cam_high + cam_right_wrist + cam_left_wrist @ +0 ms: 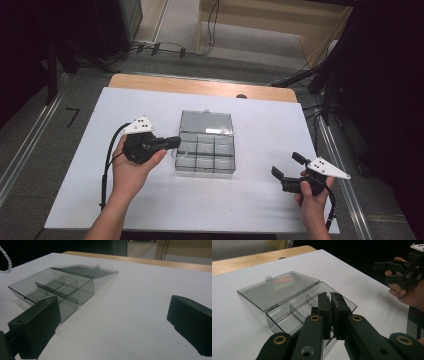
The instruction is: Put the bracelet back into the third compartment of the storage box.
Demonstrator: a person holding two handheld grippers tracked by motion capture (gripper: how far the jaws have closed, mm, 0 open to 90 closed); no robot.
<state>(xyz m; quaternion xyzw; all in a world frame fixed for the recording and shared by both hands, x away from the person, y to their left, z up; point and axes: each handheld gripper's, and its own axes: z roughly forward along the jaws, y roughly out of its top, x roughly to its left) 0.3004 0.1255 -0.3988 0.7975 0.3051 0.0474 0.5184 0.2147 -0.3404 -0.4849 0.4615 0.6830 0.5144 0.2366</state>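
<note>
I am holding my right gripper (pixel 286 173) nearest to me, low over the white table (pixel 260 205) with its jaws spread wide and nothing between them, waiting well apart from the box so it stays out of the way. My left gripper (pixel 174 142) is reaching in level at the left wall of the clear compartment box (pixel 206 155), jaws pressed together and empty as far as I can tell, its tips at the box's near-left corner, perhaps to steady or nudge it. The one box is sitting mid-table with its hinged lid (pixel 207 122) lying open flat behind it. I am counting six compartments, two rows of three, all looking empty. Two grippers, one box, one lid.
</note>
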